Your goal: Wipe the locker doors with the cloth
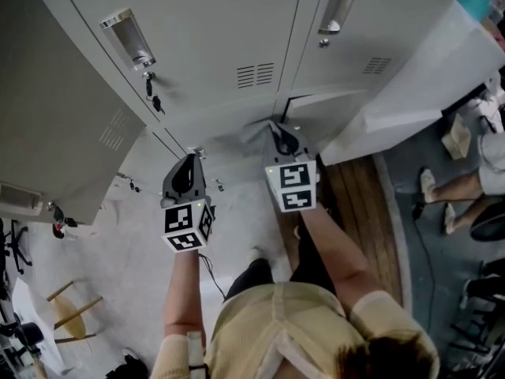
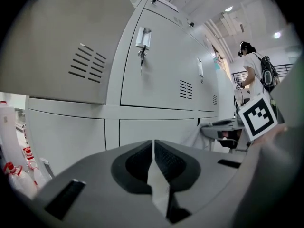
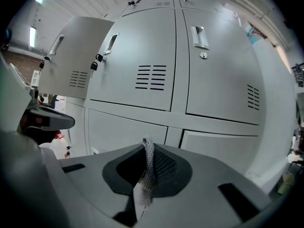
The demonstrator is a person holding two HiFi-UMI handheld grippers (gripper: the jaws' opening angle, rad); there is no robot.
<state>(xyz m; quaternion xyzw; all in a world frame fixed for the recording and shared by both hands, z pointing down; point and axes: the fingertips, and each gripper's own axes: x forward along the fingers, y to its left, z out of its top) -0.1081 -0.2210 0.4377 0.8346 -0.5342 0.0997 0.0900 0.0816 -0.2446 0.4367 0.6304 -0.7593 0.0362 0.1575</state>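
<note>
At the far left an open locker door swings out toward me, its vent slots facing the room. Just right of it, a bunch of keys hangs from the lock under the recessed handle of the next upper locker door.

My left gripper hangs in front of the lower row, below those keys. Its jaws are pressed together with nothing between them; in the left gripper view they meet in one thin line, and the left gripper points at the pale lower doors, apart from them.

My right gripper is just right of it and a little farther in, near the seam between two lower doors. Its jaws pinch the cloth, a grey, mesh-textured strip that stands up between the pads and trails down toward me. From the head view a pale fold of the cloth spreads to the left of the jaw tips, close to the locker front. I cannot tell whether it touches the metal.

To the right, a second upper door stands closed, with its own handle and lock. Further right a wooden floor strip runs along the lockers, and another person's legs show at the right edge.
</note>
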